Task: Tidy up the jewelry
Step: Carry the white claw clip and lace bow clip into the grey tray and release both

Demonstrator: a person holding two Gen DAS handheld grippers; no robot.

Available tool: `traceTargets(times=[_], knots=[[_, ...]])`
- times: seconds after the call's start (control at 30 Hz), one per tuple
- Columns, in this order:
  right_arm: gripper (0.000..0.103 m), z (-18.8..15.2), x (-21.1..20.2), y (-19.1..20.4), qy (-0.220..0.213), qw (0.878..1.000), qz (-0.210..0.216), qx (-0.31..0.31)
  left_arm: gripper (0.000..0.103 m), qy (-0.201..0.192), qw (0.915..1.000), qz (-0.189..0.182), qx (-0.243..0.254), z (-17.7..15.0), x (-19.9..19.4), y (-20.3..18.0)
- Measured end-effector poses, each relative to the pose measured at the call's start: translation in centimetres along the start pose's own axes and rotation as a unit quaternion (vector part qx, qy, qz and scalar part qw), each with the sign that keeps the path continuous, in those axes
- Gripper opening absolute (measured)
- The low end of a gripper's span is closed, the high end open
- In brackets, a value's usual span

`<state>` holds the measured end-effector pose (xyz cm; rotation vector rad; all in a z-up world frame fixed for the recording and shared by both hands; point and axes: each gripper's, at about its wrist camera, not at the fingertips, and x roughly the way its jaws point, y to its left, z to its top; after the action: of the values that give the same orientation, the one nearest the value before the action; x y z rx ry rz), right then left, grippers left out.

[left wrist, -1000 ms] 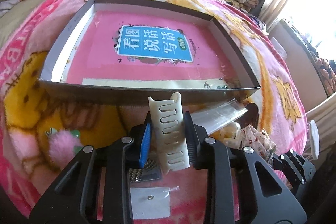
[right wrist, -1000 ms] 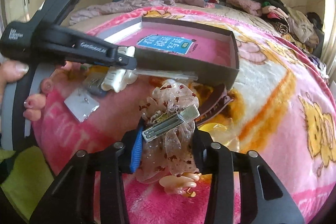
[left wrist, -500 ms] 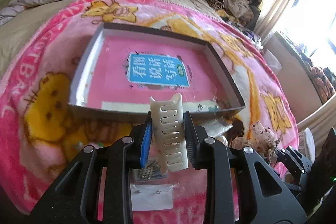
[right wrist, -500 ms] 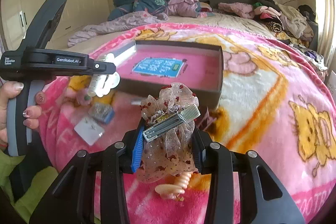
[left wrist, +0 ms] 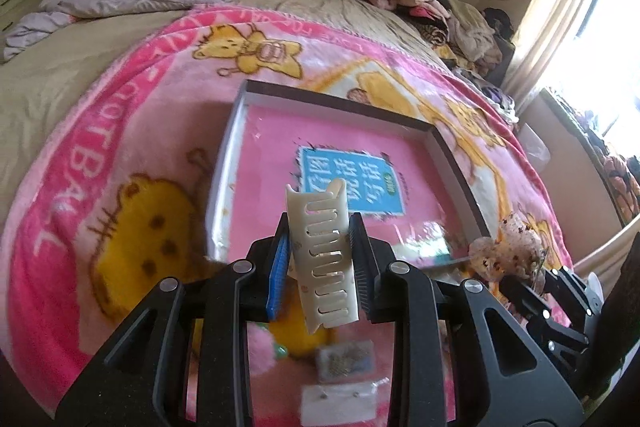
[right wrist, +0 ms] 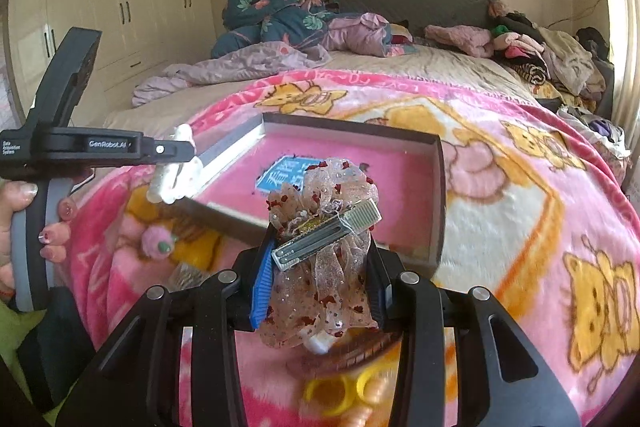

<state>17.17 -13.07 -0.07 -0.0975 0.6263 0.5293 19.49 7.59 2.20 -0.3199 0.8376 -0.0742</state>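
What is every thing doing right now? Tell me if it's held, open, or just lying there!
Left gripper: shut on the cream hair claw.
Cream hair claw: held upright, lifted.
Right gripper: shut on the lace bow clip.
Lace bow clip: held, lifted.
Box: open, lidless, lying on blanket.
Pink pom-pom: lying on blanket.
Yellow ring: lying on blanket.

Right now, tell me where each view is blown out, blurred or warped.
Left wrist view: the window at right is blown out white; the small packets below the gripper are smeared, while the cream hair claw stays sharp. Right wrist view: even light, but the yellow rings at the bottom are blurred, and the wardrobe bows under fisheye warping.
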Motion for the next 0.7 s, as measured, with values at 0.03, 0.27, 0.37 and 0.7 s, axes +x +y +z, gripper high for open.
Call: traceTargets(times=[0.03, 0.27, 0.37, 0.7], knots=[[0.037, 0.3, 0.4, -0.1, 0.0, 1.0, -0.001, 0.0, 0.021, -0.001, 1.0, 0.002, -0.002, 0.3, 0.2, 0.3], [0.037, 1.5, 3.4, -1.3, 0.012, 1.0, -0.011, 0.007, 0.021, 0.001, 0.9998, 0.007, -0.019, 1.6, 1.7, 2.1], [0.037, 2.1, 4.7, -2.3, 0.016, 1.0, -0.018, 0.013, 0.021, 0.002, 0.9997, 0.009, -0.021, 2.0, 2.4, 2.4], [0.039, 3.0, 8.0, -4.8, 0.035, 0.998, -0.036, 0.036, 0.021, 0.016, 0.9998, 0.006, -0.013, 2.4, 5.5, 1.9]])
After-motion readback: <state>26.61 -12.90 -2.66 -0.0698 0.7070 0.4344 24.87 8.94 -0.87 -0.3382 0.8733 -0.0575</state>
